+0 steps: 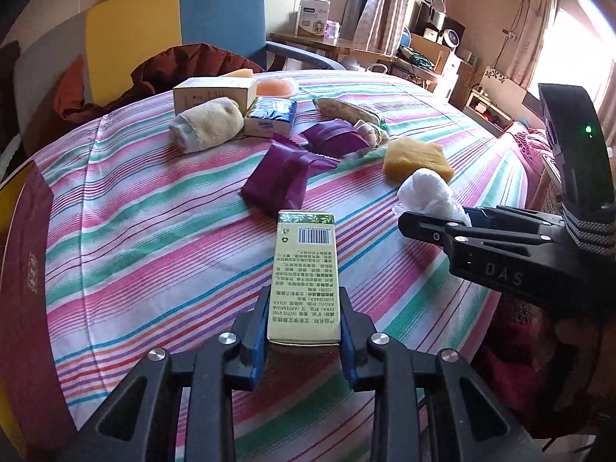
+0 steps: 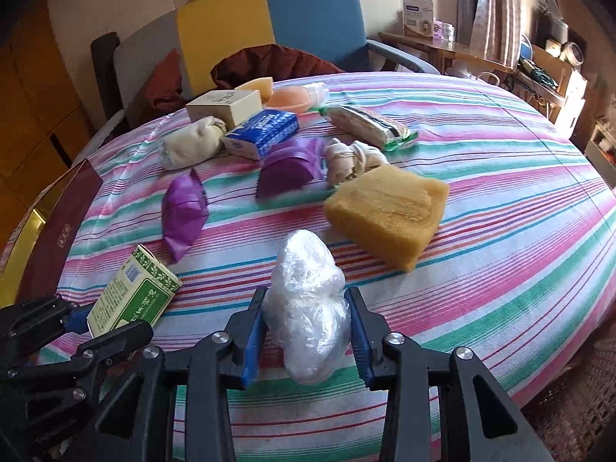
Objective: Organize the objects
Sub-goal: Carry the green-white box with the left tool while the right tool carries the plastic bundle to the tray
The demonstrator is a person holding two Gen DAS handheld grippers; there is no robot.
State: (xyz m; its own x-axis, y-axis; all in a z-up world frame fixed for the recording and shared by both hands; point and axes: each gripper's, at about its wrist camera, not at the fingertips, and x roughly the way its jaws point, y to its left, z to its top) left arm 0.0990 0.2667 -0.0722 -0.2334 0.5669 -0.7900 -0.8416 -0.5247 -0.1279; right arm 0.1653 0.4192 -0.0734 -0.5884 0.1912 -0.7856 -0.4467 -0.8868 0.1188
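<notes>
Setting: a lived-in room with a yellow-and-blue chair (image 2: 269, 19) behind a round table under a striped cloth (image 2: 500, 200), sunlit from windows at the back.

Left gripper (image 1: 304, 331): clenched on a pale green printed carton (image 1: 306, 273), gripped at its near end, barcode end pointing away over the near edge of the table. The right wrist view showed the same carton at the near left edge.

Right gripper (image 2: 306, 327): grasping a crumpled clear plastic bundle (image 2: 306, 304), blue pads against both its sides, near the near edge.

Beyond, toward the middle: a yellow sponge (image 2: 385, 211) just past the bundle; two purple packets (image 2: 184, 211) (image 2: 288, 165); a knotted beige cloth (image 2: 354, 161).

Toward the far edge: a rolled cream sock (image 2: 188, 146), a blue tissue pack (image 2: 261, 133), a cream box (image 2: 227, 107), a peach round item (image 2: 288, 100), a green-edged wrapped packet (image 2: 365, 123).

At the left edge: a maroon box (image 2: 57, 223) with a gold rim.

Step in hand, as judged: both items were gripped and awaiting placement. The next move probably called for carrying each to a chosen spot, perhaps the maroon box, without sweeping the neighbours.
</notes>
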